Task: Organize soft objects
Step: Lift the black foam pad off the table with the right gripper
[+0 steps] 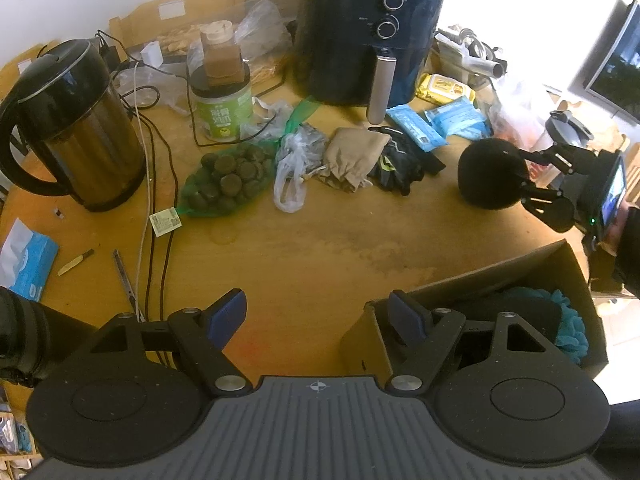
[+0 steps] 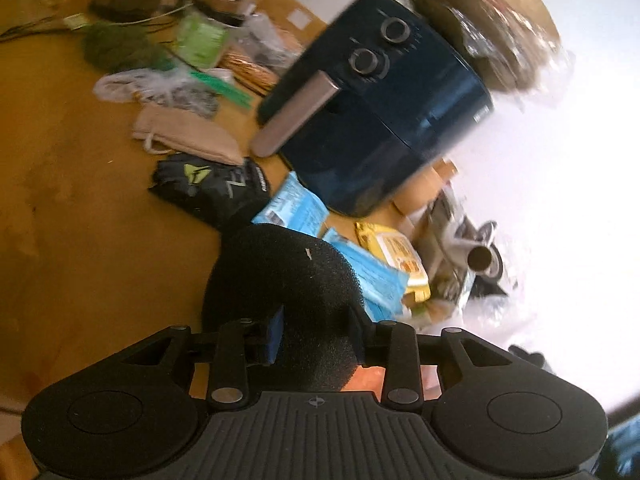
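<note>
My right gripper (image 2: 316, 336) is shut on a black foam ball (image 2: 288, 276), whose sides bulge past the blue pads. In the left wrist view that ball (image 1: 490, 174) and the right gripper (image 1: 520, 174) hang at the right, beyond the cardboard box (image 1: 360, 344). The box holds a black soft item and a turquoise fluffy one (image 1: 572, 328). My left gripper (image 1: 316, 308) stands open over the wooden table (image 1: 300, 248), just left of the box, with nothing between its fingers. A beige pouch (image 1: 354, 156) and black gloves (image 1: 396, 160) lie mid-table.
A dark air fryer (image 1: 368, 32) stands at the back, a kettle (image 1: 76, 120) at the left with cables trailing forward. A green net bag (image 1: 228, 178), a plastic bag (image 1: 292, 164), blue packs (image 1: 436, 124) and a green jar (image 1: 222, 108) crowd the far half.
</note>
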A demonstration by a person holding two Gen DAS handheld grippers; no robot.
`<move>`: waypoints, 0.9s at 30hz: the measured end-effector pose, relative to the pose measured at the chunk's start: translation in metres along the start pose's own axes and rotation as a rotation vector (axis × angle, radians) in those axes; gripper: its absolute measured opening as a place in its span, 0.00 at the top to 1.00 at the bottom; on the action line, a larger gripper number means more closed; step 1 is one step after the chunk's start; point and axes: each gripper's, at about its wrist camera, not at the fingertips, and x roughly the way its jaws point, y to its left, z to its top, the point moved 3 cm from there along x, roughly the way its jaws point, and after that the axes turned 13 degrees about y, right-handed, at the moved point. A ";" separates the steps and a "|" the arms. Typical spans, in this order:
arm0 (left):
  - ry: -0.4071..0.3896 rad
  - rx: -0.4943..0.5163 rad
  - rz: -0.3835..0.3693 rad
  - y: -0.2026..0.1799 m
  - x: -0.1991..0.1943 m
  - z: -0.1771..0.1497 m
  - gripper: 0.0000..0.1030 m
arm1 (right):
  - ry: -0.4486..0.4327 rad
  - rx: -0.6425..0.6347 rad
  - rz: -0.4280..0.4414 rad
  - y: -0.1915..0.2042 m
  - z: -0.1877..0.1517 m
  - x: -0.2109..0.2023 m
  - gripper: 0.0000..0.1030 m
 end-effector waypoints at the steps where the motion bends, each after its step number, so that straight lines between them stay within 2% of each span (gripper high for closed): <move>1: 0.000 0.000 0.000 0.000 0.000 -0.001 0.24 | -0.003 -0.005 -0.005 0.001 0.000 -0.002 0.60; 3: 0.000 -0.001 0.001 0.000 0.000 -0.001 0.24 | -0.004 0.005 0.004 0.000 0.000 -0.002 0.45; 5: 0.001 0.001 0.000 0.000 0.000 -0.001 0.24 | -0.011 0.035 0.014 -0.005 0.000 -0.003 0.19; 7: 0.002 0.000 0.002 -0.001 0.000 -0.001 0.24 | -0.018 0.069 0.034 -0.011 0.001 -0.002 0.16; 9: 0.003 0.001 0.002 -0.001 0.000 -0.001 0.24 | -0.004 0.113 0.102 -0.021 0.003 0.002 0.16; 15: 0.000 0.001 0.001 -0.001 -0.001 -0.002 0.24 | 0.105 0.246 0.409 -0.046 0.010 0.029 0.21; 16: -0.001 0.004 -0.001 -0.002 -0.001 -0.002 0.24 | 0.125 0.269 0.455 -0.049 0.010 0.035 0.26; 18: -0.005 0.008 -0.001 -0.002 -0.002 -0.001 0.24 | 0.166 0.316 0.534 -0.054 0.008 0.044 0.28; 20: -0.007 0.007 -0.001 -0.003 -0.002 0.000 0.24 | 0.186 0.356 0.620 -0.057 0.007 0.050 0.39; 22: -0.009 0.007 -0.002 -0.003 -0.002 0.001 0.24 | 0.199 0.382 0.653 -0.059 0.006 0.052 0.50; 27: -0.012 0.011 -0.004 -0.004 0.000 0.005 0.24 | 0.197 0.428 0.646 -0.062 0.009 0.044 0.53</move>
